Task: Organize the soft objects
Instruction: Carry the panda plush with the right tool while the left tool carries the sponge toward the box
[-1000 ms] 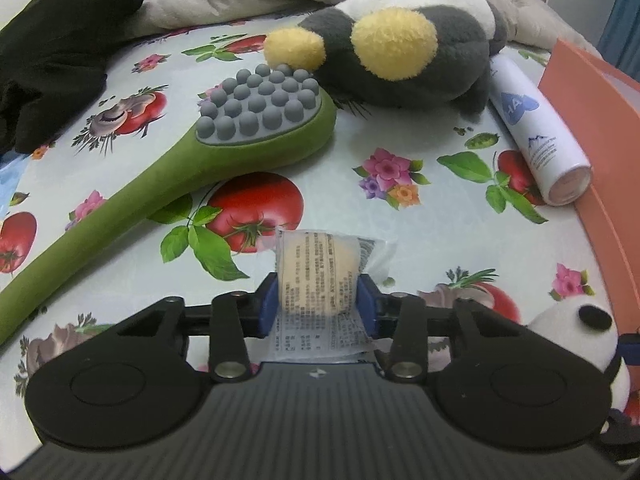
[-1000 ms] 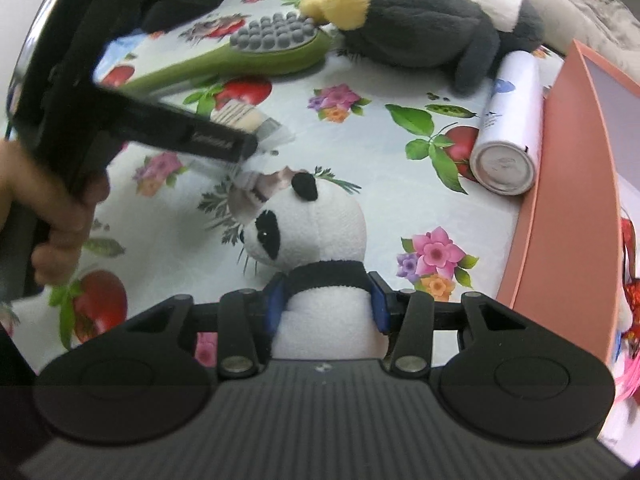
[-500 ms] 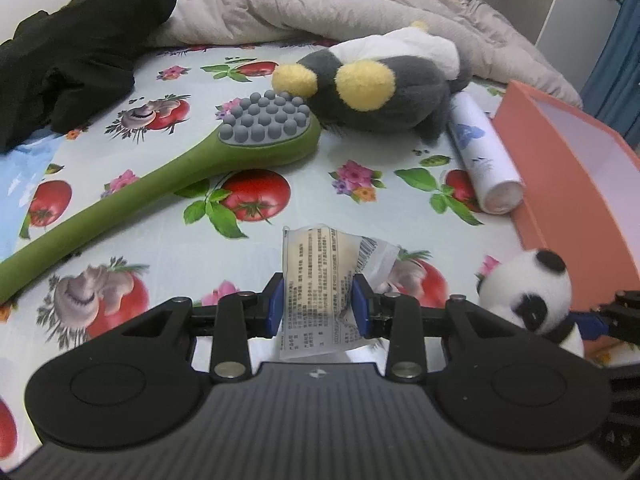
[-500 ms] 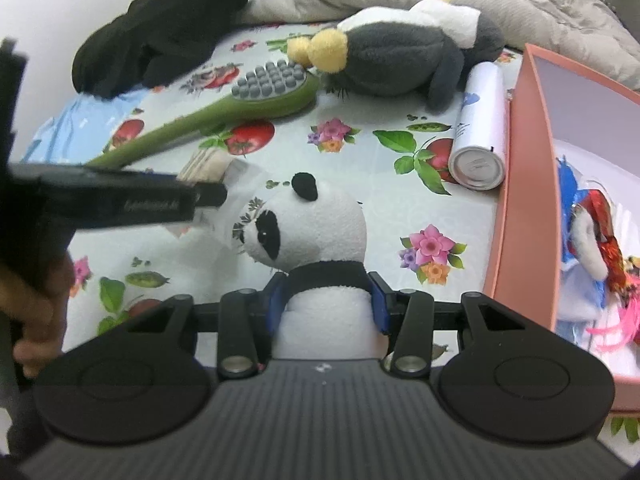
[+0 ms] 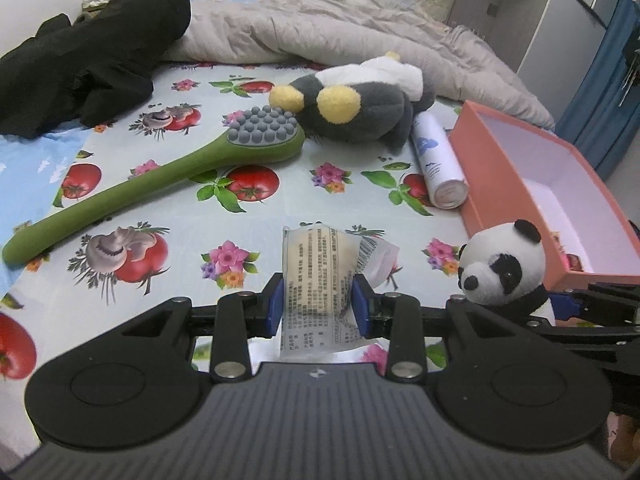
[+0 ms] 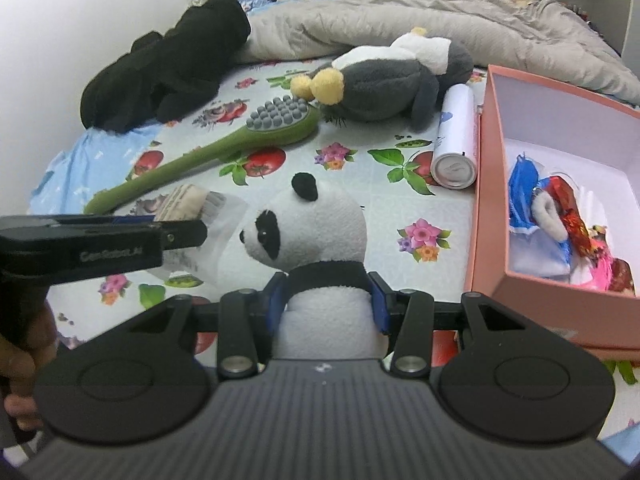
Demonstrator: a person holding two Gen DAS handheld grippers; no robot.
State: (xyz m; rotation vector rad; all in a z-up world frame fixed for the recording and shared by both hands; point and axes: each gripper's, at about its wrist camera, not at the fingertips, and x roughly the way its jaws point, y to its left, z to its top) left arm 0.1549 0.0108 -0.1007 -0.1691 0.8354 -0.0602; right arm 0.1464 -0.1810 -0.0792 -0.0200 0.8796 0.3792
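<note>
My left gripper (image 5: 318,306) is shut on a soft beige sponge in a clear printed wrapper (image 5: 316,272), held above the flowered cloth. My right gripper (image 6: 328,300) is shut on a small panda plush (image 6: 316,224), also lifted; the panda shows at the right of the left wrist view (image 5: 502,266). The left gripper with the wrapped sponge (image 6: 188,202) shows at the left of the right wrist view. A large grey and yellow plush (image 5: 360,104) lies at the back. A salmon box (image 6: 486,200) on the right holds several soft items.
A green massage brush (image 5: 168,178) lies diagonally on the left. A white spray can (image 5: 438,160) lies against the box. A black garment (image 5: 84,60) and a grey quilt (image 5: 340,32) lie at the back.
Both grippers have lifted and pulled back with their loads; the sponge and the panda are now off the cloth, and more of the bed and the box is in view.
</note>
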